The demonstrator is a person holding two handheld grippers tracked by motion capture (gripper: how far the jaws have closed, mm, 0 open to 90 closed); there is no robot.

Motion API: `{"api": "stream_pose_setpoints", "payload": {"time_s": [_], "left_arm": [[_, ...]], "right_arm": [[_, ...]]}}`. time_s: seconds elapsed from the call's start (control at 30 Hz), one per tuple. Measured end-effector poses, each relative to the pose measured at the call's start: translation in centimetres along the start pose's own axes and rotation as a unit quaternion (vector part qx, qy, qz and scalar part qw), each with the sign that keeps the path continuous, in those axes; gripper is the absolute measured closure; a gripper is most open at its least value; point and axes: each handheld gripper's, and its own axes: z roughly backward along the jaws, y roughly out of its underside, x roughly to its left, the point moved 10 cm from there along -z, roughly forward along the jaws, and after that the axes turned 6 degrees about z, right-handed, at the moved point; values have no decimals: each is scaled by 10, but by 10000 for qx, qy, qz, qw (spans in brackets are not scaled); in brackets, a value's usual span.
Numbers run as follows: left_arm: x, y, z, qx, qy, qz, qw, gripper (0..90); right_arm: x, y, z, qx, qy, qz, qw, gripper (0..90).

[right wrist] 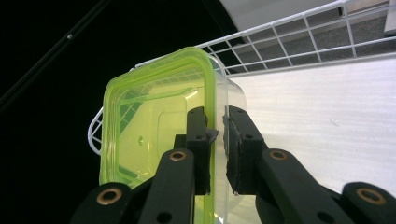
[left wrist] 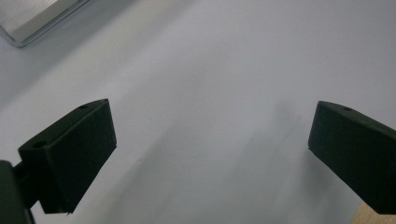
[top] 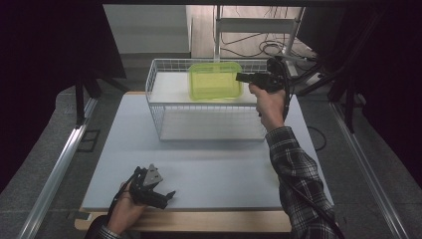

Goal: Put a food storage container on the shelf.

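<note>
Translucent lime-green plastic, moulded into a shallow rectangular container with rounded corners, is pinched by its right wall in the right claw; in the right gripper view the two matte black jaws sit narrow, one inside and one outside the thin clear wall just under the thicker green rim. The container is tipped up on edge, its open side facing the camera in the high view, at the back of the white wire-grid basket, above the basket's flat white floor. The basket's thin rods form a square mesh and stand on the smooth pale grey tabletop, whose near edge shows a strip of light wood. A plaid flannel sleeve leads up to the hand on that claw. The left claw rests low near the tabletop's front left corner, its blocky black jaws spread wide over bare grey surface, gripping nothing.
</note>
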Motion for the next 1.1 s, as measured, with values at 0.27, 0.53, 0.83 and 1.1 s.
{"api": "stream_pose_setpoints", "payload": {"time_s": [0.27,0.53,0.83,1.1], "left_arm": [[0,0,0,1,-5,-9,10000,8],[-1,2,-1,50,-7,-37,10000,8],[-1,3,-2,96,-9,-69,9999,7],[-1,4,-3,131,-19,-101,9999,7]], "right_arm": [[-4,0,-8,-23,115,-5,9999,797],[-10,2,-14,9,253,207,9995,757],[-16,3,-21,134,570,581,9966,697],[-19,4,-28,266,582,743,9952,595]]}}
